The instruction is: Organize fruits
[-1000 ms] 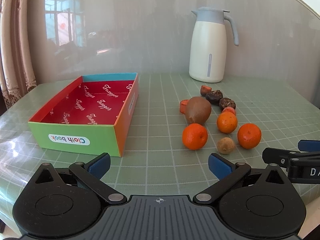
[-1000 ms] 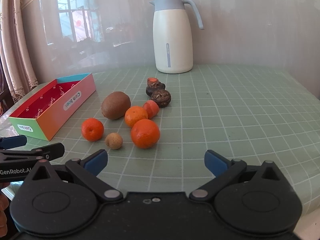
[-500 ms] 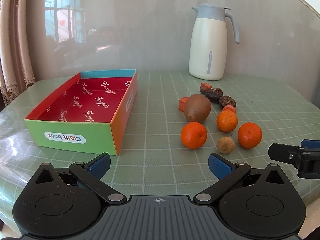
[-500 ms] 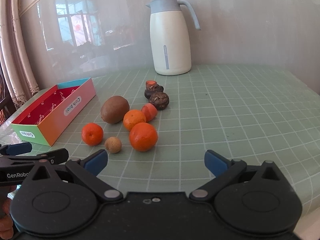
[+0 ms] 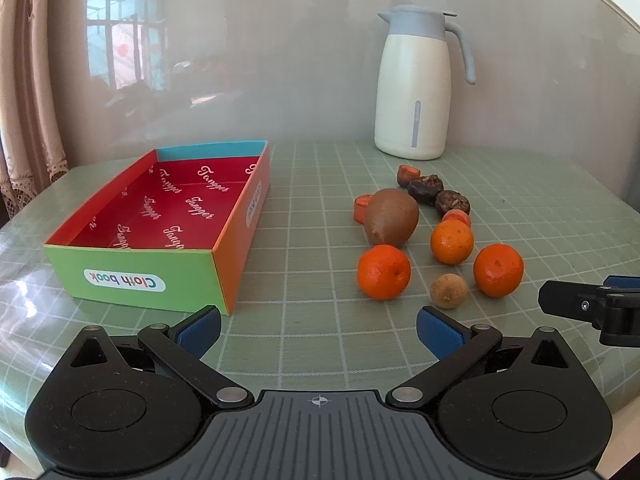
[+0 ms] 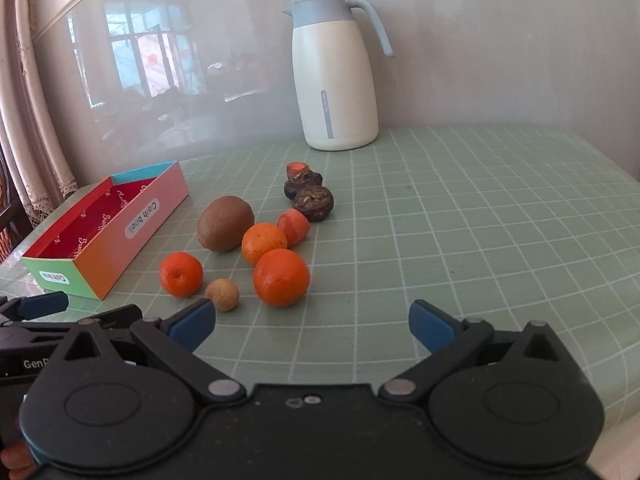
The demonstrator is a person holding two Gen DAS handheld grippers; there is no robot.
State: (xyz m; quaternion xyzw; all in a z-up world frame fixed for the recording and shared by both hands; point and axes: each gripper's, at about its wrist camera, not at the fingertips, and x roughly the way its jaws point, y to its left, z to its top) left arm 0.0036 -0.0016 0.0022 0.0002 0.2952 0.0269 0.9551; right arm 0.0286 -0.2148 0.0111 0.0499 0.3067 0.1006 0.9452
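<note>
A colourful open box (image 5: 160, 216) with a red inside stands empty at the left; it also shows in the right wrist view (image 6: 108, 232). To its right lie a brown kiwi (image 5: 391, 217), three oranges (image 5: 383, 272) (image 5: 452, 241) (image 5: 498, 270), a small tan longan (image 5: 448, 290), two dark wrinkled fruits (image 5: 452, 202) and small red-orange pieces (image 5: 362, 208). My left gripper (image 5: 319, 330) is open and empty, near the table's front edge. My right gripper (image 6: 312, 325) is open and empty, just in front of the nearest orange (image 6: 281, 277) and the longan (image 6: 222, 295).
A white jug with a grey lid and handle (image 5: 416, 88) stands at the back against the wall. The table has a green checked cloth (image 6: 480, 216). A curtain (image 5: 24, 92) hangs at the far left.
Both grippers have drifted slightly closer to the fruits and the box. Both stay open and nothing on the table has moved.
</note>
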